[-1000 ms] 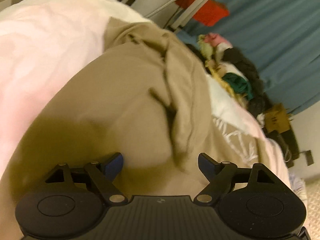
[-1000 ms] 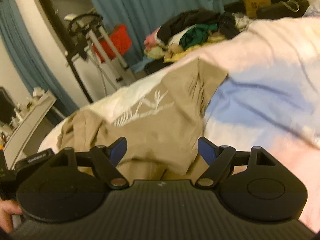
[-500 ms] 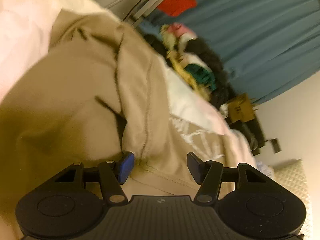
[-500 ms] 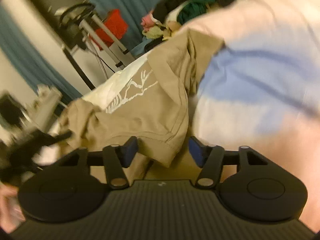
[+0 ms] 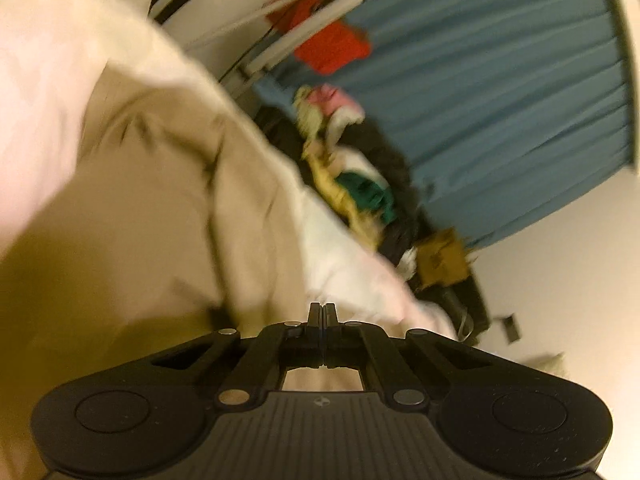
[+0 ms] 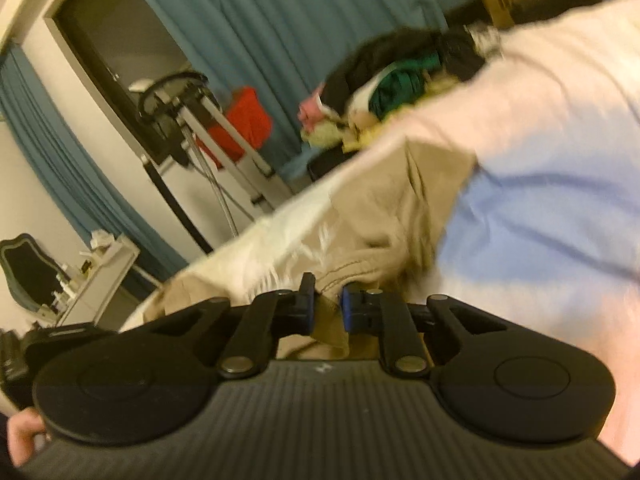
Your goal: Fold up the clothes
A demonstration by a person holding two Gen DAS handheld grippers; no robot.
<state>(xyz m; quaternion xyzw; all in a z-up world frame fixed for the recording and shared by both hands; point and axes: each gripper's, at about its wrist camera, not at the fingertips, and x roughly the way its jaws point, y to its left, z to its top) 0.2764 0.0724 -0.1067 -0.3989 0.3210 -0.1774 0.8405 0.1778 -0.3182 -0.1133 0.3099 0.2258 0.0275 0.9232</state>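
Observation:
A tan shirt [image 5: 140, 208] with a white print lies spread on a pale pink and blue bedspread [image 5: 48, 80]. My left gripper [image 5: 322, 312] sits at the shirt's near edge with its fingers pressed together, and tan cloth shows through the gap just behind them. In the right wrist view the same shirt [image 6: 384, 216] lies against the bedspread [image 6: 540, 208]. My right gripper [image 6: 326, 304] is closing on the shirt's stitched hem, which is bunched between the two pads. Both views are blurred by motion.
A pile of mixed clothes [image 5: 360, 188] [image 6: 400, 80] lies at the far side of the bed. Behind it hang blue curtains [image 5: 500, 100] and stands a drying rack with a red cloth [image 6: 240, 120]. A hand [image 6: 20, 436] shows at the lower left.
Both grippers went from wide open to closed over the shirt's edge. Both views swung, and the shirt's hem now sits right at the fingertips.

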